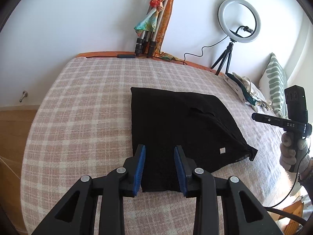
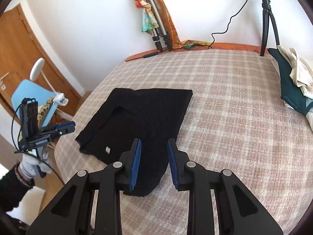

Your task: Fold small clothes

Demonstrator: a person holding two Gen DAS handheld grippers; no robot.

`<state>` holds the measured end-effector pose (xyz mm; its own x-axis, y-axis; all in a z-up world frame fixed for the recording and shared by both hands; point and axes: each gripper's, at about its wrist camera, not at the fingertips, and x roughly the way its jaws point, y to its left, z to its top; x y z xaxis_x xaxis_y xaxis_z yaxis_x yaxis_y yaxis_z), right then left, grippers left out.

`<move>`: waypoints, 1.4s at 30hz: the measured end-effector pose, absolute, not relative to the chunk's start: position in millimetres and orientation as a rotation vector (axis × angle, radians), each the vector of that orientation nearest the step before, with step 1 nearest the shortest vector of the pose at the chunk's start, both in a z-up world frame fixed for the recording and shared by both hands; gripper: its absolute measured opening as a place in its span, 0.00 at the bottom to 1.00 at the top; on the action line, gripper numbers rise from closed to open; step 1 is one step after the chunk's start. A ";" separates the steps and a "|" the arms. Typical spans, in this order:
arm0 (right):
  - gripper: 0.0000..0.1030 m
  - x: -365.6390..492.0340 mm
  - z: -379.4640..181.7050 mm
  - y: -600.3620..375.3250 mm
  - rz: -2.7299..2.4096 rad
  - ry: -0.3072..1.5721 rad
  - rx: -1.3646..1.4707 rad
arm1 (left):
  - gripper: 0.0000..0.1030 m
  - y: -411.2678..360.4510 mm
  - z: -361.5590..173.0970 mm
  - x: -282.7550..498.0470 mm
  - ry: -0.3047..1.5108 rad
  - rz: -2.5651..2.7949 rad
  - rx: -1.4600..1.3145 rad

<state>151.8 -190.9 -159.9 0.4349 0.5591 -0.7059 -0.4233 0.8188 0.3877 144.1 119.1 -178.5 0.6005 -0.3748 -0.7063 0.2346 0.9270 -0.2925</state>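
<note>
We are hovering both grippers, left gripper point(image 1: 159, 167) and right gripper point(image 2: 153, 162), fingers open and empty, over the black top point(image 1: 176, 125) lying mid-frame on the bed point(image 1: 82, 101); we are judging matched corner grips would keep folds square.

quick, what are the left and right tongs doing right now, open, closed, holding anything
Left tongs: open, holding nothing, over the black garment.
Right tongs: open, holding nothing, over its near edge.

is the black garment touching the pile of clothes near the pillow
Apart. The right wrist view shows bare plaid blanket between the black garment and the pile of clothes.
</note>
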 end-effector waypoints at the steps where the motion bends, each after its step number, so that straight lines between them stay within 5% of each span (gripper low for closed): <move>1: 0.25 161.0 -160.9 -193.1 0.602 0.947 0.192 | 0.34 119.2 -178.1 152.3 0.859 -0.352 -0.186; 8: 0.25 221.1 -176.2 -203.1 0.531 0.987 0.351 | 0.45 138.4 -186.4 215.5 0.898 -0.336 -0.331; 17: 0.25 265.4 -209.5 -200.0 0.514 1.070 0.545 | 0.45 149.2 -213.8 280.4 0.985 -0.340 -0.499; 24: 0.25 278.3 -219.4 -190.0 0.550 1.100 0.556 | 0.31 139.2 -221.5 298.9 1.002 -0.366 -0.543; 26: 0.25 281.4 -222.3 -188.6 0.541 1.108 0.545 | 0.18 136.4 -225.1 304.0 1.016 -0.362 -0.549; 31: 0.09 287.4 -227.9 -188.4 0.528 1.112 0.577 | 0.00 135.1 -226.1 302.8 0.970 -0.331 -0.551; 39: 0.01 288.2 -220.6 -189.2 0.479 1.042 0.526 | 0.00 139.8 -225.0 298.0 0.936 -0.276 -0.504; 42: 0.01 288.1 -219.8 -183.1 0.462 1.046 0.469 | 0.07 142.0 -227.4 298.2 0.955 -0.249 -0.495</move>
